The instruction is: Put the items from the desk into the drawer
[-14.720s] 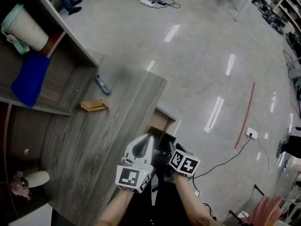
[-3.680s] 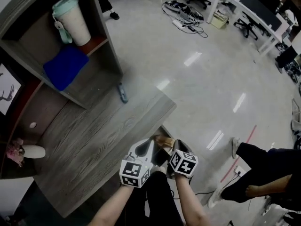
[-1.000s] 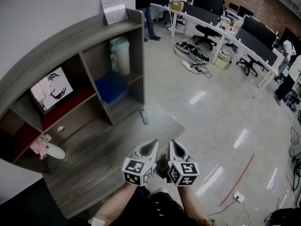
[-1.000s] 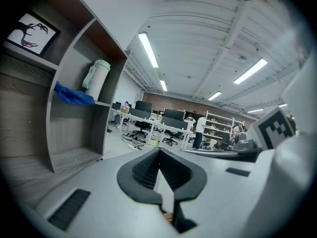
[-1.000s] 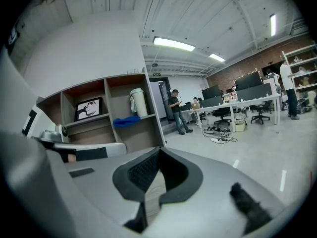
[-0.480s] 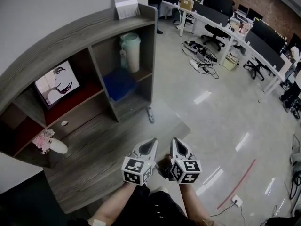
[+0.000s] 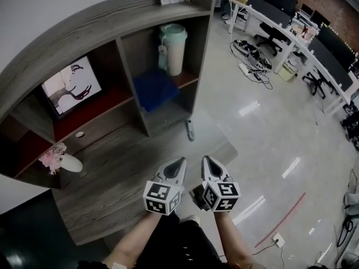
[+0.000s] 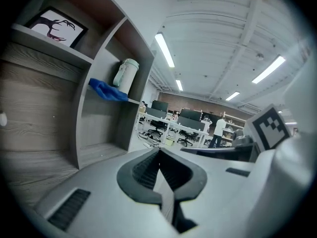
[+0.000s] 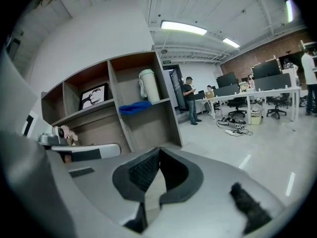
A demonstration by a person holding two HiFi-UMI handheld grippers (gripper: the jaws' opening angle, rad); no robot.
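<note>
In the head view my left gripper (image 7: 180, 161) and right gripper (image 7: 206, 159) hang side by side over the front of the grey wooden desk (image 7: 126, 175). Both are shut with nothing between the jaws. In the left gripper view the left gripper (image 8: 158, 151) has its tips touching. The right gripper (image 9: 158, 150) looks the same in its own view. A small blue-grey item (image 7: 189, 130) lies on the desk near its right edge, beyond both grippers. A dark shape below and between the grippers is too hidden to identify.
A shelf unit stands on the desk's back. It holds a blue cloth (image 7: 153, 88), a pale lidded cup (image 7: 173, 48), a framed picture (image 7: 72, 84) and a white vase with pink flowers (image 7: 60, 160). Office desks, chairs and cables (image 7: 255, 60) fill the floor at right.
The head view has swung, so the shelf unit now sits lower and fills more of the picture. Both grippers stay together and shut, nearly in the same spot in the picture.
</note>
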